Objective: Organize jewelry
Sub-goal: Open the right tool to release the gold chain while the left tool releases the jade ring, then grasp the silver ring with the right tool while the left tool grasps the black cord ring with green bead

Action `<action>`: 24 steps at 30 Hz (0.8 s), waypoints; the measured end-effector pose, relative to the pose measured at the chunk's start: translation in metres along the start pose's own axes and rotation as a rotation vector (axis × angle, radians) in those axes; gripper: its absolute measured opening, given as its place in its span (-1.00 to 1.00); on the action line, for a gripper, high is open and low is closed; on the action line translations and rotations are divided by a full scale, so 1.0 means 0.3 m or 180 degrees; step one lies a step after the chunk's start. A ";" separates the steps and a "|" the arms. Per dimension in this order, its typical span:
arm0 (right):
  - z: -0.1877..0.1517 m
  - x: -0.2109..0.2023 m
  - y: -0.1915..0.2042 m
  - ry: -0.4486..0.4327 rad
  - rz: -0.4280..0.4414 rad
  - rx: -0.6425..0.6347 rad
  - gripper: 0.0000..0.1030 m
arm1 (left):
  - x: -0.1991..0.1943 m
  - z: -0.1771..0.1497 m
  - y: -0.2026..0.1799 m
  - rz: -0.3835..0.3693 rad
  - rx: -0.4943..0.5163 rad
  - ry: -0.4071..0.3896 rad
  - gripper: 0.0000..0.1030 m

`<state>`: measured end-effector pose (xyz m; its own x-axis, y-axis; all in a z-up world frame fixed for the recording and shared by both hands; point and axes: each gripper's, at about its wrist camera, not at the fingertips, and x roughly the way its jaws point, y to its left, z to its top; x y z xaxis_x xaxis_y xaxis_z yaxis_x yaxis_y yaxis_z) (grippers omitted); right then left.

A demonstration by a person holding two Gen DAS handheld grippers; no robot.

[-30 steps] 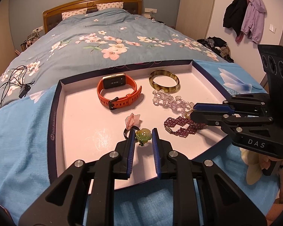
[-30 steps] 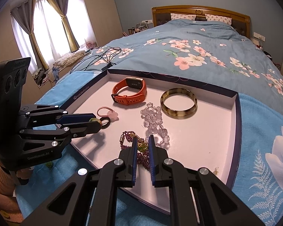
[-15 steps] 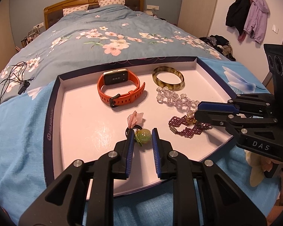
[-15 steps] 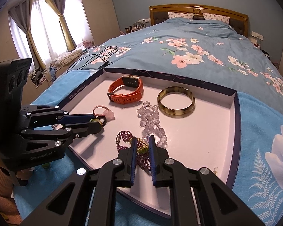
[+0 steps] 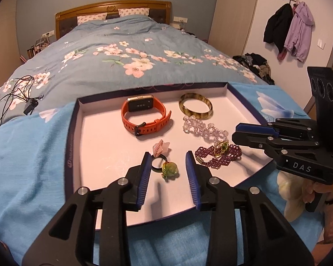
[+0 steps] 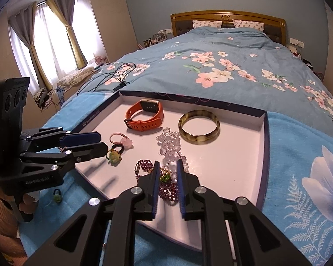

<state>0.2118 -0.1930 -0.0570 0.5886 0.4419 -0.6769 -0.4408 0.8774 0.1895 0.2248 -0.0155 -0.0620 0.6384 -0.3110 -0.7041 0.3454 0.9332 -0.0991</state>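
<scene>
Jaws on your left gripper [image 5: 167, 166] stand wide around the green-charm hair tie [image 5: 166, 169], lying loose in the tray [image 5: 74, 133]. Your right gripper [image 6: 167, 174], narrowly parted, straddles the purple bead bracelet [image 6: 164, 186]; lift away cleanly, snagging nothing.

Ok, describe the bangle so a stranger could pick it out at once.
On the bed sits a shallow white tray with a dark rim. In its far right part, beside the orange watch, lies the bangle: the only rigid, mottled brown-and-cream hoop, not beaded.
</scene>
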 end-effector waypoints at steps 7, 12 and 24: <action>-0.034 -0.095 0.027 -0.0131 0.0054 -0.0029 -0.42 | -0.143 -0.038 0.039 0.0001 -0.0029 -0.0225 -0.18; -0.087 -0.152 0.069 -0.0162 0.0133 -0.0098 -0.38 | -0.238 -0.118 0.069 -0.0007 -0.0021 -0.0260 -0.15; -0.219 -0.122 0.182 0.0226 0.0141 -0.0371 -0.34 | -0.295 -0.302 0.026 0.0016 0.0279 -0.0048 -0.03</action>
<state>0.1216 -0.1735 -0.0686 0.5191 0.4618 -0.7192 -0.5435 0.8278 0.1392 0.1086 0.0357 -0.0641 0.6503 -0.3097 -0.6937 0.4006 0.9157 -0.0333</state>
